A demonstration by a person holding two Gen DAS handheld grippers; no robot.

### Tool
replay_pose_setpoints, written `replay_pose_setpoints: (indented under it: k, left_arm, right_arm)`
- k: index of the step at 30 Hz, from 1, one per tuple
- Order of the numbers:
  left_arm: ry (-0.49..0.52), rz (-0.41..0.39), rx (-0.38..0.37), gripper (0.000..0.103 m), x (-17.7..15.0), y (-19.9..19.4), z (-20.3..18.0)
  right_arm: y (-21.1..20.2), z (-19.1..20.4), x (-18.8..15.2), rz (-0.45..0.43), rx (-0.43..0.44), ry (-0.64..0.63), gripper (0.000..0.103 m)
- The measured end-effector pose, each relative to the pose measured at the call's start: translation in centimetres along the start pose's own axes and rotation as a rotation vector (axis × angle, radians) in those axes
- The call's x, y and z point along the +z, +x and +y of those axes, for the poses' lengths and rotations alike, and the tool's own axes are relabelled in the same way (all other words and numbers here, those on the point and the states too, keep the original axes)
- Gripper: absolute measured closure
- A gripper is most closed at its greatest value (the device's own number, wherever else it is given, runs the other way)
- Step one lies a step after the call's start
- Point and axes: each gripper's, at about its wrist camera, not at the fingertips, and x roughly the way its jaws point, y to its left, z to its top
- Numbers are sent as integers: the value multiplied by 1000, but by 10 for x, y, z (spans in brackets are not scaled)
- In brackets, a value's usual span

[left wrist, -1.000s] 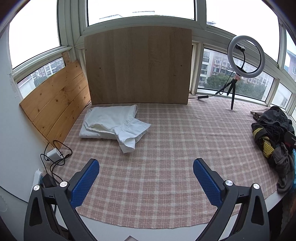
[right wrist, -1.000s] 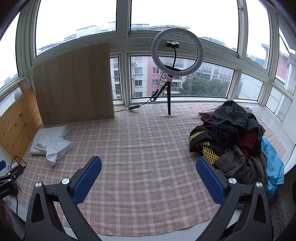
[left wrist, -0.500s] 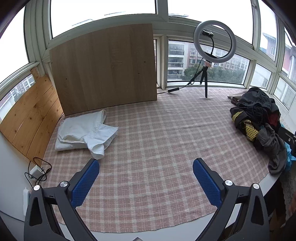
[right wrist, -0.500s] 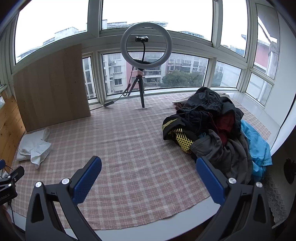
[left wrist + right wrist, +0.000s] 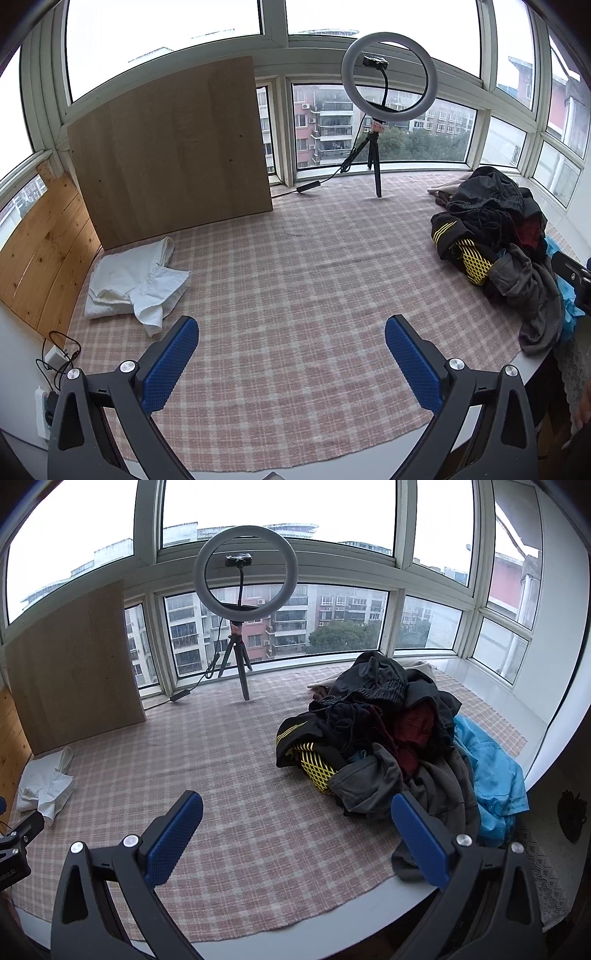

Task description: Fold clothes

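Note:
A pile of unfolded dark clothes (image 5: 388, 738) lies at the right of the pink checked cloth (image 5: 221, 775); it also shows in the left wrist view (image 5: 495, 243). A blue garment (image 5: 487, 771) lies at the pile's right side. A folded white garment (image 5: 136, 280) lies at the far left, also in the right wrist view (image 5: 46, 782). My left gripper (image 5: 291, 358) is open and empty above the cloth's front edge. My right gripper (image 5: 295, 834) is open and empty, in front and to the left of the pile.
A ring light on a tripod (image 5: 380, 110) stands at the back by the windows. A wooden board (image 5: 170, 155) leans at the back left. A charger and cables (image 5: 55, 358) lie off the cloth's left edge. A grey garment (image 5: 436, 805) hangs over the front edge.
Both grippers have swung to the right. The clothes pile now sits closer to the middle of both views and the white garment further left. Both stay open.

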Motion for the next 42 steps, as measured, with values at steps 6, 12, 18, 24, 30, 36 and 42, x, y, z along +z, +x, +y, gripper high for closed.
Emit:
replay_pose_setpoints:
  k: [6, 12, 18, 24, 30, 36, 42]
  left_arm:
    - [-4, -14, 4, 1, 20, 9, -38]
    - [6, -18, 13, 1, 42, 27, -73]
    - [1, -36, 39, 1, 81, 47, -91]
    - [-9, -96, 131, 1, 129, 56, -94]
    - [-18, -70, 172, 1, 149, 74, -100]
    - [-11, -33, 224, 1, 144, 84, -101]
    - [-19, -16, 256, 1, 139, 86, -91]
  right_arm:
    - [19, -37, 22, -24, -3, -5, 0]
    - [50, -73, 42, -36, 5, -4, 0]
    - [116, -151, 65, -69, 44, 23, 0]
    - [207, -237, 115, 5, 57, 65, 0]
    - [310, -240, 167, 194, 188, 38, 0]
    - [370, -209, 177, 305, 132, -127, 1]
    - [358, -238, 195, 266, 294, -35, 82]
